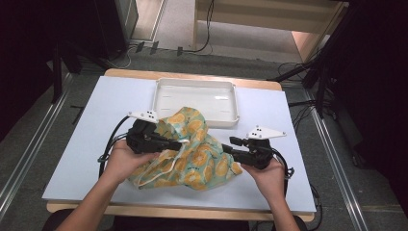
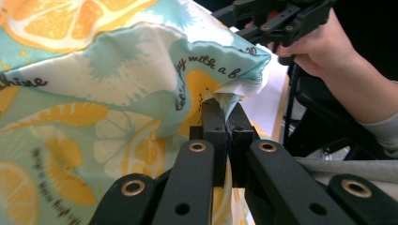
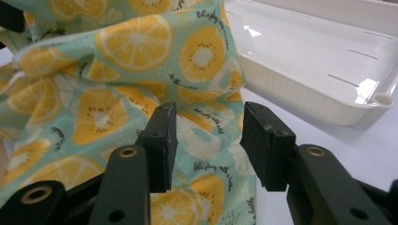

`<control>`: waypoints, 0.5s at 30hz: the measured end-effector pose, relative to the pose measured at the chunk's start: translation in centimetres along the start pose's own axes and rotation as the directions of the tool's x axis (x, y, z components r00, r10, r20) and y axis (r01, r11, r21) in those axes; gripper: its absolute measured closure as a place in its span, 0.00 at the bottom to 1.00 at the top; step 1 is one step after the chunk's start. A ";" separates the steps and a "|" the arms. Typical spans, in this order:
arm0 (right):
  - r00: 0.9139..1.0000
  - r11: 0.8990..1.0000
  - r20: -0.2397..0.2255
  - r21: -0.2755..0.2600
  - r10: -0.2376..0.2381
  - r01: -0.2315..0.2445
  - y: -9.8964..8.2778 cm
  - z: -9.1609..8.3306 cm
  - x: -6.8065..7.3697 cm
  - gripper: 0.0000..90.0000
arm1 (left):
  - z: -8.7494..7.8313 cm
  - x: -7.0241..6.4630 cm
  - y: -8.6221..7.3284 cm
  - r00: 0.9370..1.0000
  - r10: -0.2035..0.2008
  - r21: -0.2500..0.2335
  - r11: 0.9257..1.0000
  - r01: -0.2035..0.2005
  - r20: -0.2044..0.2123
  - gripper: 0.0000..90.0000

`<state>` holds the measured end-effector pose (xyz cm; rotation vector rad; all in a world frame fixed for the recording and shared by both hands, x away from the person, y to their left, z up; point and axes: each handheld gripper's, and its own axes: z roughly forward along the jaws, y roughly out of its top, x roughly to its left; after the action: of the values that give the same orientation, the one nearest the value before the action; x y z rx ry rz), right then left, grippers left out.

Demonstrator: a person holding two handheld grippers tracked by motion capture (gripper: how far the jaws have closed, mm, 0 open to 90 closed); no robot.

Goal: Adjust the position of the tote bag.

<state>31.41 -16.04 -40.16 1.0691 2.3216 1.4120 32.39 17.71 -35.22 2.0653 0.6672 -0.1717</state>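
Lemon-print cloth bag [image 1: 192, 151] sits bunched on the table [image 1: 77, 159], just in front of the white tray [image 1: 195, 98]. My left gripper [image 2: 224, 110] is clamped tight on a fold of its edge; my right gripper [image 3: 209, 140] has jaws apart, fabric between them, nothing pinched. Looks light, floppy, a bit slick, so I'd grab a hem or the drawstring edge, not the loose middle.

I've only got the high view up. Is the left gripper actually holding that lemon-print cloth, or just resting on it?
Observer: Holding. In the left gripper view, the left gripper is shut on a fold of the cloth.
Operator: And the right one?
Observer: The right gripper is open, with the cloth behind its jaws and nothing pinched.
Operator: Anything in the tray?
Observer: The white tray beside the cloth looks empty.
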 end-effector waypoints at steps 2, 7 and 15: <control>1.000 1.000 -0.003 0.000 -0.002 0.002 0.1 0.0 0.3 0.63 | 0.4 -0.3 0.1 1.000 0.008 -0.001 1.000 -0.008 0.002 1.00; 1.000 1.000 -0.001 0.004 -0.005 0.005 0.1 0.1 0.6 0.63 | 2.3 -1.5 0.0 0.999 0.039 0.031 0.999 -0.040 0.024 1.00; 1.000 1.000 -0.005 0.013 -0.017 0.017 1.8 0.5 0.4 0.63 | 4.9 -2.6 0.7 0.995 0.058 0.033 0.998 -0.060 0.075 1.00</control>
<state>32.22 -14.91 -38.82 1.0485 2.3410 1.3959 31.24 12.44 -36.50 2.0992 0.5606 -0.2268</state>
